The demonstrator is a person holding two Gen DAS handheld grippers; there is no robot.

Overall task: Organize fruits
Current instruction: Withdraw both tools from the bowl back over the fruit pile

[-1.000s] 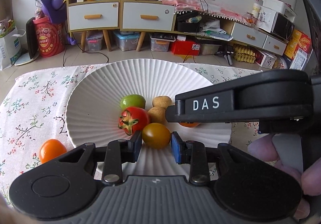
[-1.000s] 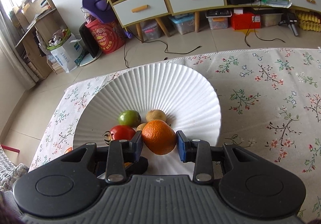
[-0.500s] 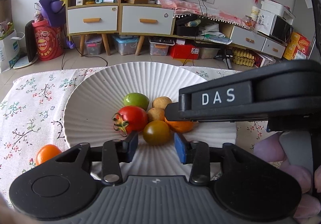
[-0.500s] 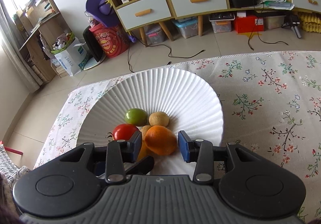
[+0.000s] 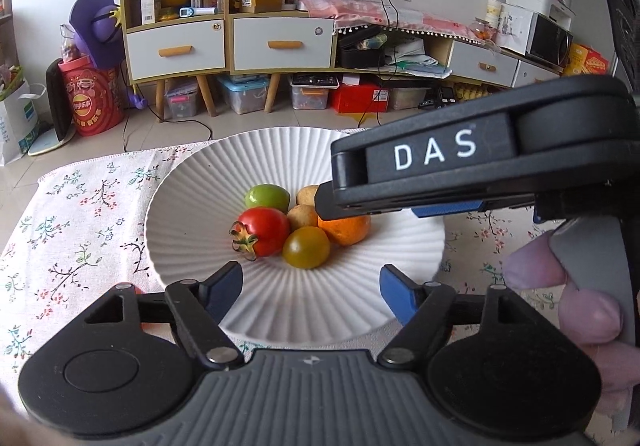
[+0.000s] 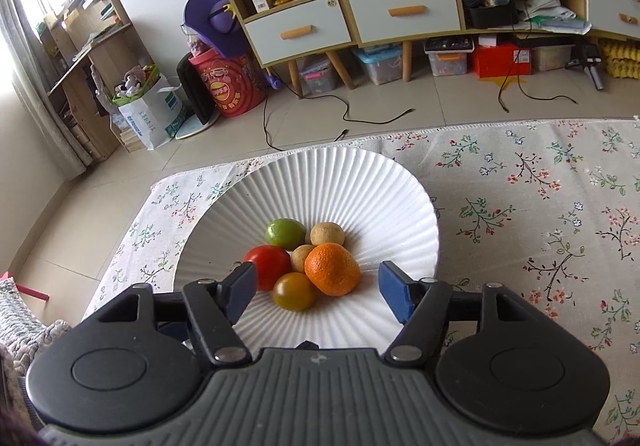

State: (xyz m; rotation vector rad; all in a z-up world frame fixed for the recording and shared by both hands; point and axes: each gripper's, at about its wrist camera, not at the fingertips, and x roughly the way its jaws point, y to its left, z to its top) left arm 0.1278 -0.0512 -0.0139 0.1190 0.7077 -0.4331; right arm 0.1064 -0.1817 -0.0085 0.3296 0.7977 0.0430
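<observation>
A white ribbed plate (image 5: pixel 280 150) (image 6: pixel 340 170) holds a huddle of fruit: a green fruit (image 5: pixel 267 197), a red tomato (image 5: pixel 264 231), two tan round fruits (image 5: pixel 303 217), a yellow-green tomato (image 5: pixel 306 247) (image 6: pixel 294 291) and an orange (image 5: pixel 346 230) (image 6: pixel 332 268). My left gripper (image 5: pixel 311 283) hovers over the plate's near side, jaws opening, with the yellow-green tomato lying free just beyond its tips. My right gripper (image 6: pixel 318 285) is opening too; the orange rests on the plate between its spread fingers, touching neither pad. Its finger (image 5: pixel 420 162) crosses the left wrist view.
A floral tablecloth (image 6: pixel 520 206) covers the table; its far edge runs just behind the plate. A small orange fruit (image 5: pixel 138 289) peeks out on the cloth behind my left gripper's arm. A person's fingers (image 5: pixel 580 310) grip the right handle. Cabinets stand beyond.
Both grippers have spread their jaws. The left one let go of the yellow-green tomato and the right one let go of the orange; both fruits now lie on the plate.
</observation>
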